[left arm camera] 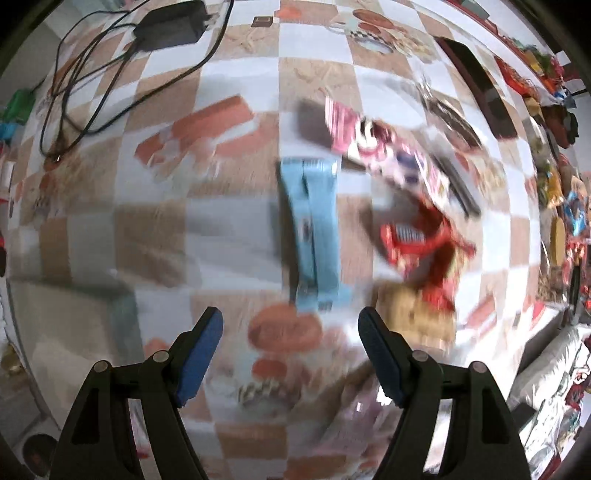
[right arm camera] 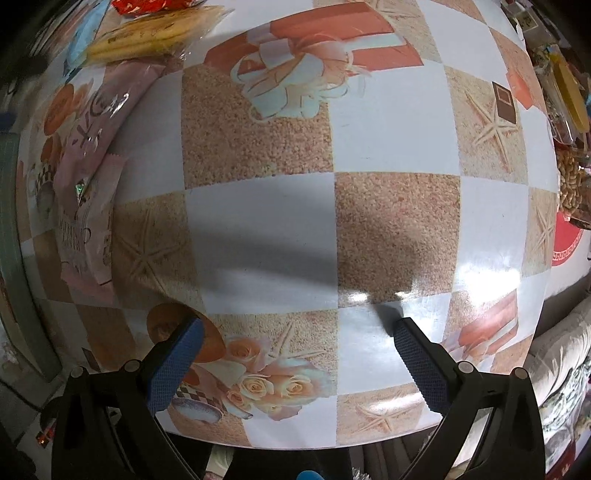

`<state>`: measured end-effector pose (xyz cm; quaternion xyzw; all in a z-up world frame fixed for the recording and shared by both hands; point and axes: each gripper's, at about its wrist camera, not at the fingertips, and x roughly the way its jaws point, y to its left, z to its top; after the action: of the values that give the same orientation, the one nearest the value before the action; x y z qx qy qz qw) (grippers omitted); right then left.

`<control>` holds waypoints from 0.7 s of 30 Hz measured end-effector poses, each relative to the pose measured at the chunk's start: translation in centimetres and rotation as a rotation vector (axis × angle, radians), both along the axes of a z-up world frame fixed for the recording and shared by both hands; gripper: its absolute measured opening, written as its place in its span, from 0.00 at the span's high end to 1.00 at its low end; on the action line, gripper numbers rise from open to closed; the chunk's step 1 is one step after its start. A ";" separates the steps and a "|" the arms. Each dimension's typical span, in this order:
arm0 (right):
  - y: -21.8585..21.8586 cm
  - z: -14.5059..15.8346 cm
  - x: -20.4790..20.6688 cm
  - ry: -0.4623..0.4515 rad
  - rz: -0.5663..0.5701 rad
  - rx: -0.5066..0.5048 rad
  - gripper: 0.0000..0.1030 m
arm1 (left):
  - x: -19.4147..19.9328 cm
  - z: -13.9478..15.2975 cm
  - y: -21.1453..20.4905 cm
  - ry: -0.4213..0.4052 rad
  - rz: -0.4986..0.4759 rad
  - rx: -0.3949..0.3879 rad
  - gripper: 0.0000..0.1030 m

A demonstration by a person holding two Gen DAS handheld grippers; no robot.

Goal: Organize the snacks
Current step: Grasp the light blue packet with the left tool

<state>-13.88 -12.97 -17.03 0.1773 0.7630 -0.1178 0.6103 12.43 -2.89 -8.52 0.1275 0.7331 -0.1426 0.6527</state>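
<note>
A long light-blue foil snack packet (left arm camera: 314, 229) lies flat on the checked plastic tablecloth (left arm camera: 236, 92), just ahead of the left gripper (left arm camera: 290, 354), whose jaws are spread and empty. Beside it sit one pink-striped packet (left arm camera: 354, 129) and what looks, through the blur, like one red packet (left arm camera: 424, 243). Moving this fast, the jaws could overshoot the slippery foil. The right gripper (right arm camera: 295, 362), also spread and empty, hovers over bare cloth, with one pale-pink wrapper (right arm camera: 88, 177) and one yellow biscuit pack (right arm camera: 155, 33) to its left.

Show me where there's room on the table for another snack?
Bare checkered table lies ahead of the right gripper, right of the pink packet. It is crowded around the blue packet and red packet, ahead of the left gripper.
</note>
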 end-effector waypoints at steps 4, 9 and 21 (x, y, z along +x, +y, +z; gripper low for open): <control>1.2 0.7 -1.1 -0.014 0.007 -0.008 0.00 | 2.0 -1.6 -1.5 0.009 -0.006 0.041 0.23; 2.0 0.9 -1.5 -0.026 0.007 -0.014 0.00 | 4.0 -3.4 -1.8 0.028 0.059 0.058 0.23; 2.1 0.8 -1.5 -0.024 0.011 -0.013 0.00 | 2.3 -3.7 -6.6 0.020 -0.105 0.038 0.76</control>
<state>-15.42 -10.90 -16.20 0.1703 0.7558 -0.1174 0.6212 14.76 -9.48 -12.25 0.1765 0.7345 -0.1639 0.6344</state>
